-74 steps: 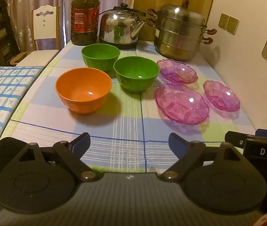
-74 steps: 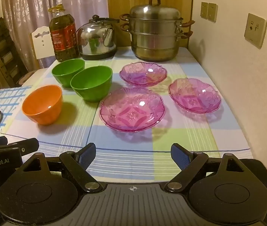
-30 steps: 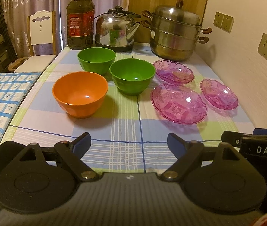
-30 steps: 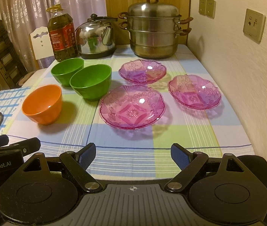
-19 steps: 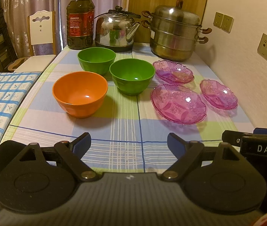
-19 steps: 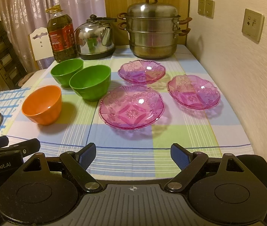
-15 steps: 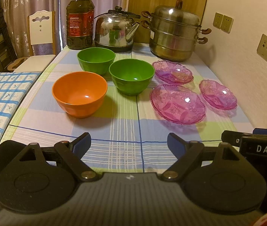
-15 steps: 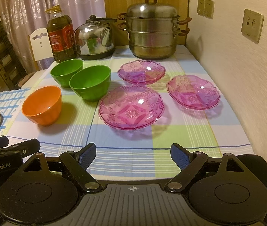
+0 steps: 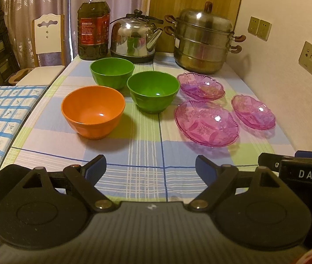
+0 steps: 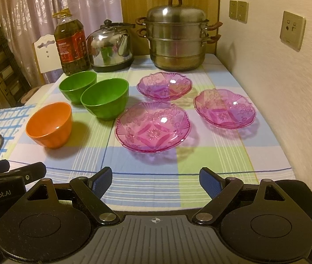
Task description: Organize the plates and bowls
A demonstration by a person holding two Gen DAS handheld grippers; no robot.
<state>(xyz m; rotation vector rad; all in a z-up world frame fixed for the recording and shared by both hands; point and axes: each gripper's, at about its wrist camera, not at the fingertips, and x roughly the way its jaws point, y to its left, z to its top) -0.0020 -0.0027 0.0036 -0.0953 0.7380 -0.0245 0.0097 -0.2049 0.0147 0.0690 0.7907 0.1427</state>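
An orange bowl [image 9: 93, 111] [image 10: 49, 124] and two green bowls, near [image 9: 153, 90] [image 10: 104, 96] and far [image 9: 112, 71] [image 10: 77, 85], stand on the checked tablecloth. Three pink glass plates lie to their right: a large near one [image 9: 206, 123] [image 10: 153, 126], a far one [image 9: 200, 85] [image 10: 164, 85] and a right one [image 9: 253, 111] [image 10: 225, 107]. My left gripper [image 9: 150, 168] is open and empty over the table's near edge. My right gripper [image 10: 156, 180] is open and empty there too, to the right of the left one.
An oil bottle [image 9: 93, 24], a steel kettle [image 9: 136, 38] and a stacked steel steamer pot [image 9: 204, 38] stand along the back edge. The wall [image 10: 287, 83] runs close along the right side. A chair [image 9: 47, 41] and a blue-checked side surface [image 9: 2, 110] are at the left.
Both grippers have drawn back and risen slightly, so the bowls and plates look a little farther off. Nothing on the table has moved. Both stay open.
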